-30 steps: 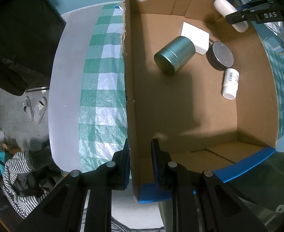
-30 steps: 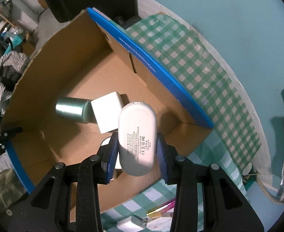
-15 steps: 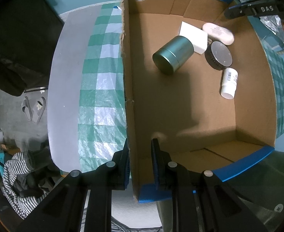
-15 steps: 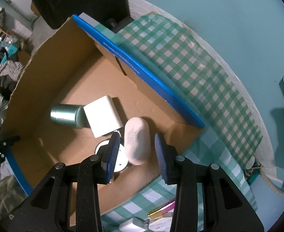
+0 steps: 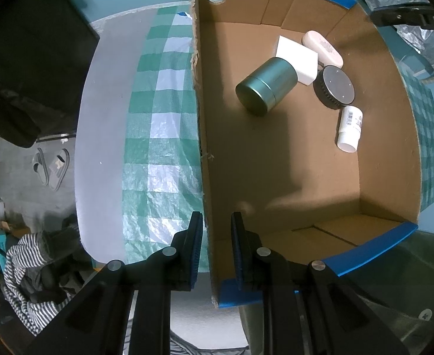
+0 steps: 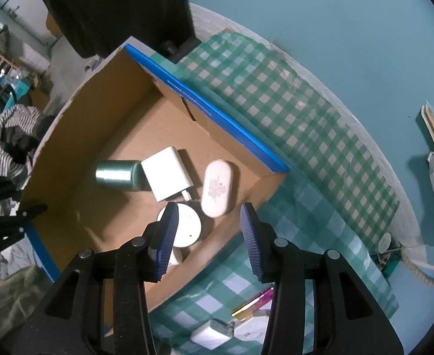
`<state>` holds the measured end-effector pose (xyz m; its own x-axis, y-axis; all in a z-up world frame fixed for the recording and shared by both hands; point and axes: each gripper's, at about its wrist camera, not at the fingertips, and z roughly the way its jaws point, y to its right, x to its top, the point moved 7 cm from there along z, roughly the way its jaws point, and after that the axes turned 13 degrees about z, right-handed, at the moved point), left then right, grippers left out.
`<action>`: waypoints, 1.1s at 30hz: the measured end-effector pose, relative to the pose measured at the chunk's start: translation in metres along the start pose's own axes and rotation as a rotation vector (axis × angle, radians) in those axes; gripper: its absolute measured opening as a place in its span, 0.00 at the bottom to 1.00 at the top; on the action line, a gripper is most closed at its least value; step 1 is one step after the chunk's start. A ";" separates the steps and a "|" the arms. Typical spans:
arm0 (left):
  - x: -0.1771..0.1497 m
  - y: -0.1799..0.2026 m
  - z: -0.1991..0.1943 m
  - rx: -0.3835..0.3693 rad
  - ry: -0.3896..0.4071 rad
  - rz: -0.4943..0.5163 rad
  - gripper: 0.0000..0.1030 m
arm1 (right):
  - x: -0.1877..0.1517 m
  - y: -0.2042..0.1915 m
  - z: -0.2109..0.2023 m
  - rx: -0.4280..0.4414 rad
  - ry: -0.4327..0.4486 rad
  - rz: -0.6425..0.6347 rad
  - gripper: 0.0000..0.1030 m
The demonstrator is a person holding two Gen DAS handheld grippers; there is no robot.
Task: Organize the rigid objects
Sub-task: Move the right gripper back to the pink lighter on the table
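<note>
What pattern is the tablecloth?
Green and white checks on the tablecloth, clearest in the right wrist view.

Both wrist views look steeply down from opposite corners — sharing the cardboard box (image 5: 290,159) (image 6: 122,136) interior.

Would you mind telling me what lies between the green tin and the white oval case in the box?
The white square adapter lies between the green tin and the white oval case, clearest in the right wrist view.

Teal wall (image 6: 320,29) standing behind round white surface (image 5: 104,136). Green checked cloth (image 5: 163,148) lying over surface. Grey floor (image 5: 15,159) showing below, pair of slippers (image 5: 51,167) sitting on it. Striped clothes (image 5: 24,278) piling near floor. Big dark shape (image 5: 24,59) hanging at left. Dim light falling, soft shadows lying around.
</note>
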<state>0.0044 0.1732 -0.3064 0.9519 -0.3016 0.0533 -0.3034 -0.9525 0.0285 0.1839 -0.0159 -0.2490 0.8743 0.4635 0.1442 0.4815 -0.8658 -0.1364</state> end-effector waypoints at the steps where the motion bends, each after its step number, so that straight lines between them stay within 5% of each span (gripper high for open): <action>1: 0.000 0.000 0.000 0.001 -0.001 0.002 0.17 | -0.001 0.001 -0.003 0.001 0.003 0.003 0.42; 18: 0.004 0.006 -0.004 0.016 0.009 0.013 0.17 | -0.035 0.046 -0.038 -0.009 0.050 0.137 0.54; 33: 0.005 0.008 -0.004 0.027 0.005 0.027 0.15 | -0.099 0.118 0.013 -0.045 -0.064 0.374 0.54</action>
<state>0.0066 0.1646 -0.3017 0.9432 -0.3271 0.0582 -0.3277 -0.9448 0.0004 0.1549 -0.1617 -0.2918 0.9918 0.1238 0.0308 0.1267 -0.9840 -0.1251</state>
